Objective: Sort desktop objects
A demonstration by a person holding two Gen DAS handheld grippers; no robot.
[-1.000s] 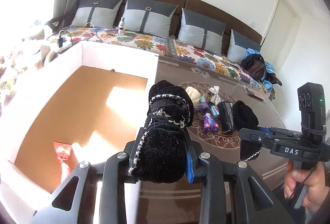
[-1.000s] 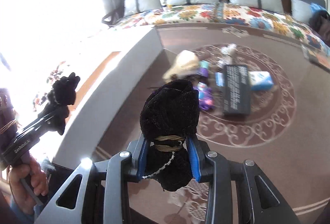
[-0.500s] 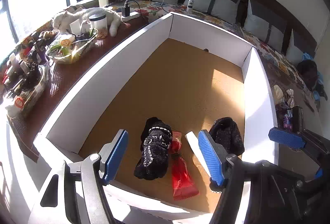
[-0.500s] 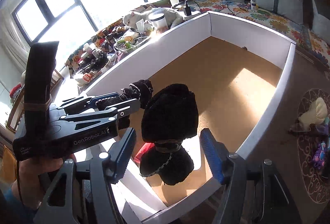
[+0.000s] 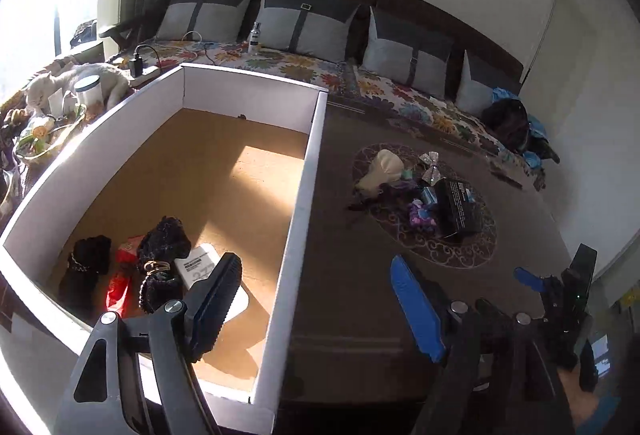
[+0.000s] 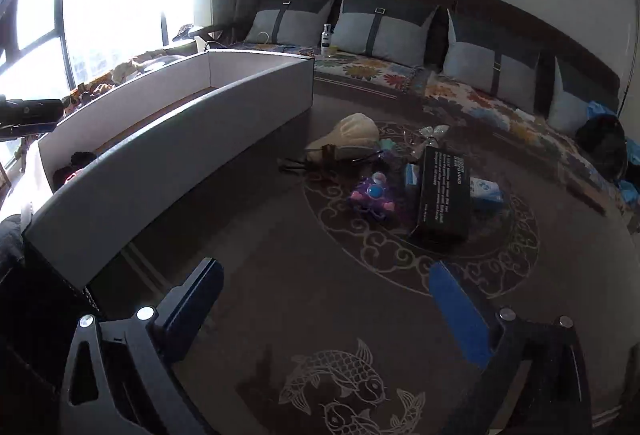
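Note:
A white-walled box (image 5: 310,171) with a brown floor stands on the left of the table. In its near corner lie two black velvet pouches (image 5: 84,267) (image 5: 162,255), a red packet (image 5: 120,281) and a small white box (image 5: 198,267). My left gripper (image 5: 316,309) hangs over the box's right wall, its jaws opening with nothing between them. My right gripper (image 6: 328,309) is over the bare table in front of the pile, its jaws also opening and empty. The pile holds a cream pouch (image 6: 352,137), a purple toy (image 6: 372,197), a black box (image 6: 442,195) and a blue-white carton (image 6: 486,191).
A sofa with a floral cover (image 5: 404,99) and grey cushions runs along the back, with a bottle (image 5: 254,38) and a black bag (image 5: 508,121) on it. A cat (image 5: 80,81) and a bowl of clutter (image 5: 38,133) lie left of the box.
Both grippers were shut on black pouches. They swung over the box, opened and dropped them inside. Both have since swung back right toward the table pile, empty and wider open.

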